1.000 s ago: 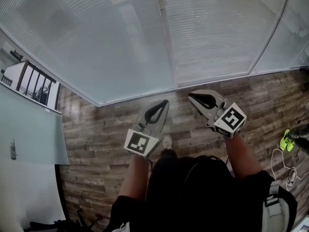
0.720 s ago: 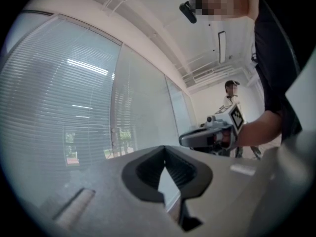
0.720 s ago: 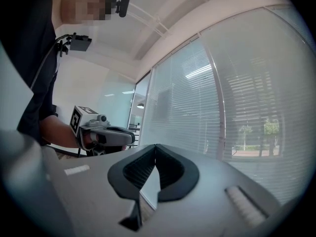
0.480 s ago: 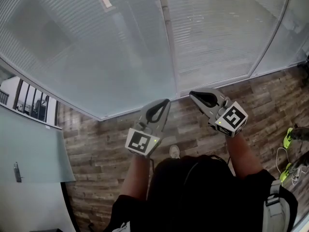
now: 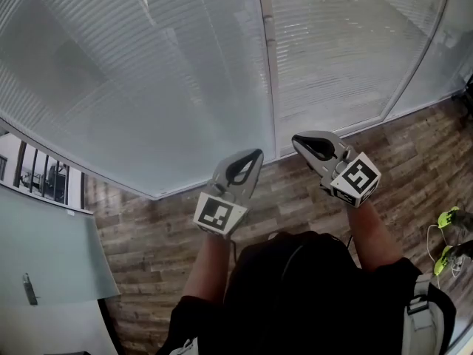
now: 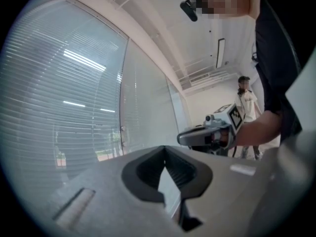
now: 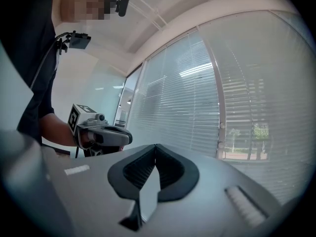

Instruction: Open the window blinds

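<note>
The window blinds point(image 5: 148, 72) are white horizontal slats, closed, behind tall glass panes that fill the upper half of the head view. A pale frame post point(image 5: 267, 65) divides two panes. My left gripper point(image 5: 256, 154) and right gripper point(image 5: 295, 140) are held side by side, pointing level at the glass, a short way from it. Both are shut with nothing between the jaws. In the left gripper view the left gripper point(image 6: 165, 148) faces the blinds point(image 6: 64, 98); a small knob point(image 6: 122, 129) sits on the post. The right gripper point(image 7: 156, 146) faces the slats point(image 7: 247, 98) and the same knob point(image 7: 222, 126).
A wood-plank floor point(image 5: 148, 220) runs up to the window's base. A frosted glass partition point(image 5: 44, 250) stands at the left. Bright green shoes point(image 5: 448, 219) lie on the floor at the right. Another person point(image 6: 247, 98) stands farther back in the room.
The person has stepped toward the window, so the panes loom larger and less floor shows ahead. Both grippers travelled along, still side by side and shut.
</note>
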{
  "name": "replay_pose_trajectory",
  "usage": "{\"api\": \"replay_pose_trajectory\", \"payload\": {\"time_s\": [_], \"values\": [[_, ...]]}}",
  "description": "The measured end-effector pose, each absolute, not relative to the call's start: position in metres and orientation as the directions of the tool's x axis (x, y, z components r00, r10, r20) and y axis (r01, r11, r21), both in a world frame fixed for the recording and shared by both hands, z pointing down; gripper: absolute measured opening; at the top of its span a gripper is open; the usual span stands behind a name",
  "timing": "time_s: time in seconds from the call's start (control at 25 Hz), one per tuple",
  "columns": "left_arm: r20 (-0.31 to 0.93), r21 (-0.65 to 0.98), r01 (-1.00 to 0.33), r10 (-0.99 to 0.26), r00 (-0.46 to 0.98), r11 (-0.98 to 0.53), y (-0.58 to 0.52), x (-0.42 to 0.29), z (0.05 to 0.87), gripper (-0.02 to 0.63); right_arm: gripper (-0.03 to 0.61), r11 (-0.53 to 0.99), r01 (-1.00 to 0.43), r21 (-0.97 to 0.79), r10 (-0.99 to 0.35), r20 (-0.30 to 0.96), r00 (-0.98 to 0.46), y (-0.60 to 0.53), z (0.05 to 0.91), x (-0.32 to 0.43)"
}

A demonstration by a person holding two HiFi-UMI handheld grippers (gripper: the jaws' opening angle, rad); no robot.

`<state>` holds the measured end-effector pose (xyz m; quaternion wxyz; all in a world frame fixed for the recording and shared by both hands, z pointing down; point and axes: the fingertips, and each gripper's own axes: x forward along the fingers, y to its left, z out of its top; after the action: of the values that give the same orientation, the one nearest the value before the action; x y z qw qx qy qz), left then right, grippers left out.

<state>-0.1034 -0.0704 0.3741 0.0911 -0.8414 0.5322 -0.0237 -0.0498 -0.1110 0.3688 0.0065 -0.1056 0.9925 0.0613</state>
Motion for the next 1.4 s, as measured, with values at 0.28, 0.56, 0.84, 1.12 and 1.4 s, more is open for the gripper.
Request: {"api": "replay_pose_trajectory", "payload": {"time_s": [0.28, 0.56, 0.84, 1.12, 1.4], "values": [[-0.045, -0.138, -0.879, -0.884, 0.465, -0.456, -0.091, -0.126, 0.38, 0.003, 0.006, 0.958, -0.256, 0.13, -0.257, -0.014, -0.966, -0.135, 0.375, -0.071], [-0.061, -0.143, -0.867, -0.871, 0.488, -0.476, -0.104, -0.139, 0.382, 0.004, 0.006, 0.944, -0.299, 0.143, -0.3, -0.009, -0.954, -0.152, 0.372, -0.076], [-0.091, -0.112, -0.874, -0.871, 0.482, -0.472, -0.116, -0.147, 0.388, 0.003, 0.006, 0.926, -0.304, 0.222, -0.314, 0.01, -0.949, -0.17, 0.366, -0.076], [-0.071, -0.13, -0.874, -0.875, 0.479, -0.468, -0.13, -0.152, 0.387, 0.003, 0.006, 0.927, -0.306, 0.216, -0.315, 0.01, -0.949, -0.186, 0.365, -0.079], [-0.049, -0.123, -0.877, -0.879, 0.474, -0.465, -0.164, -0.16, 0.385, 0.003, 0.005, 0.935, -0.281, 0.215, -0.29, 0.011, -0.957, -0.218, 0.367, -0.092]]}}
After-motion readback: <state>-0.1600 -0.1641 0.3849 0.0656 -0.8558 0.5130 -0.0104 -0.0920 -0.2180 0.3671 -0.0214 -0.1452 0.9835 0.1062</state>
